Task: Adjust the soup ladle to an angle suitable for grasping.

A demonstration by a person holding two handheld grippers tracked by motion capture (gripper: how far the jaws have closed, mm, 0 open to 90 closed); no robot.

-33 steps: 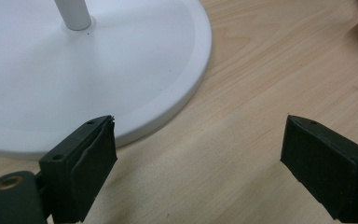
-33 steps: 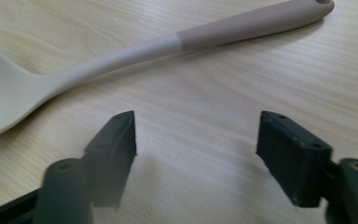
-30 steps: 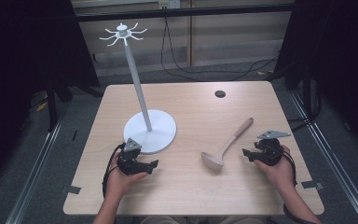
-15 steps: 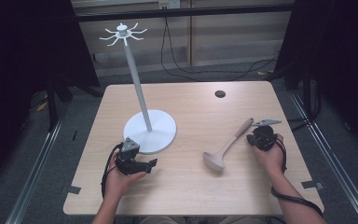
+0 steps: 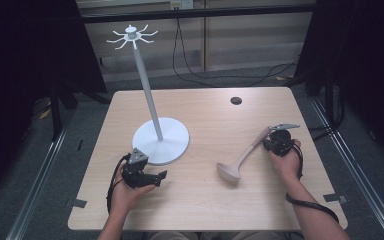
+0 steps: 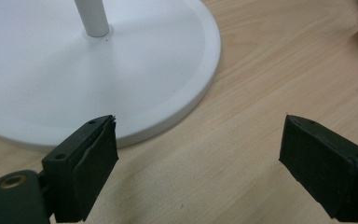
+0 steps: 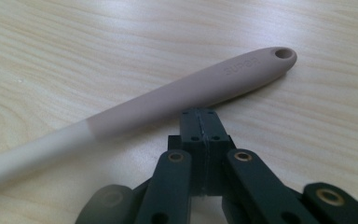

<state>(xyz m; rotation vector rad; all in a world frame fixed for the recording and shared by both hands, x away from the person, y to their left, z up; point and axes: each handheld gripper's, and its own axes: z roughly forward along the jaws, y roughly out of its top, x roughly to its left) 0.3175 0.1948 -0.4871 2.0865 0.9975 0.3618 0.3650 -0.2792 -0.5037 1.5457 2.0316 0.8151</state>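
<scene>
Item 1. Beige-pink silicone ladle with a long two-tone handle point(image 7: 177, 95). Lies flat on the pale wooden table point(image 5: 205, 200), bowl end toward the person, hanging hole at the far tip. In the right gripper view its darker grip section runs crosswise just beyond the jaw tips, touching them or very nearly so, but not between them.

Item 2. Right gripper point(image 7: 200, 122). Jaws pressed together, pad against pad, nothing clamped. Change noted: a second ago this gripper sat nearer the person, off the handle's end; it has since travelled up alongside the handle, and its jaws have just been closing, ending fully together with the ladle outside them. Judgement: this reads as a nudge or a repositioning rather than a grasp (to lift the ladle the jaws would first need to reopen and straddle the handle).

Item 3. Left gripper point(image 6: 198, 154). Jaws spread wide, bare table between them; unmoved over the same second.

Item 4. White metal hanging stand with round base point(image 6: 98, 79), slim upright pole and radiating hooks on top. Its base rim lies just past the left jaw's tip. Presumed destination for the ladle's hole; hanging not yet begun.
</scene>
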